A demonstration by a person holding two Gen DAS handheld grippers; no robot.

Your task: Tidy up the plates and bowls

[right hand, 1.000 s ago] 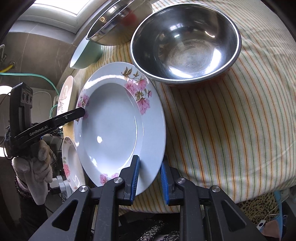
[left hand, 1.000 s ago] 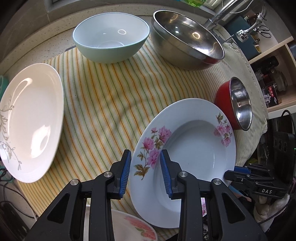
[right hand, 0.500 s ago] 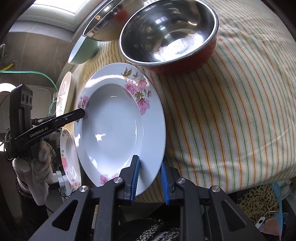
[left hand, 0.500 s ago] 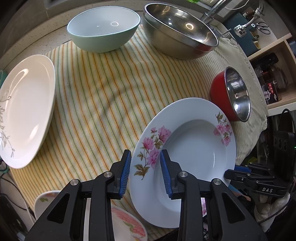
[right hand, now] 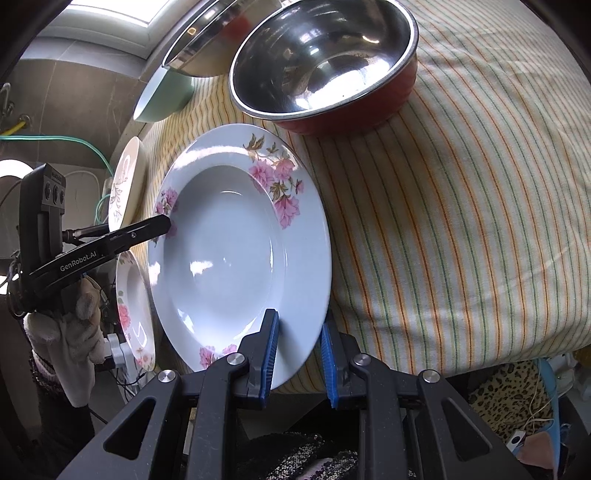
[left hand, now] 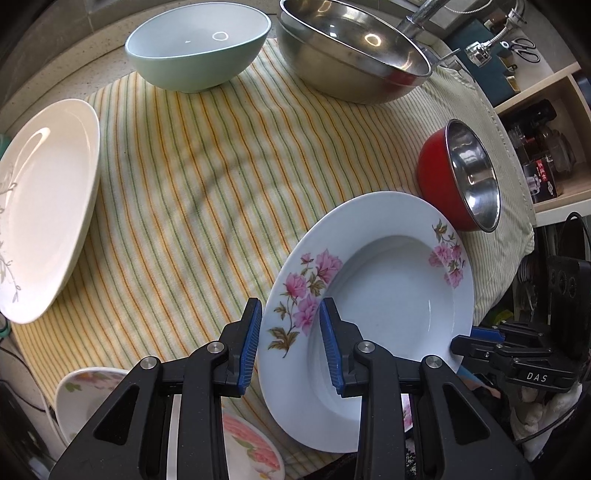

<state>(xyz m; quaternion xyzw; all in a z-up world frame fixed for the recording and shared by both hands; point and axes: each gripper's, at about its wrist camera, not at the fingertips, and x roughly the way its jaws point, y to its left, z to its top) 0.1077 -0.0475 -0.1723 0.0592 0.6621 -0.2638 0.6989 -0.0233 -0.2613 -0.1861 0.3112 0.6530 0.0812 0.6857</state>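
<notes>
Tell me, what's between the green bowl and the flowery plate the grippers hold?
Nothing but bare striped cloth. The left wrist view shows it running empty from the green bowl down to the flowery plate.

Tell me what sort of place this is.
Most likely a home kitchen counter. A metal faucet rises behind the large steel bowl, a striped cloth covers the surface, and open shelves with jars stand to the side.

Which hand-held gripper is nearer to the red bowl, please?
Right. The right hand-held gripper grips the floral plate on the rim side where the red bowl stands. The left hand-held gripper clamps the opposite rim, with the plate between it and the bowl.
</notes>
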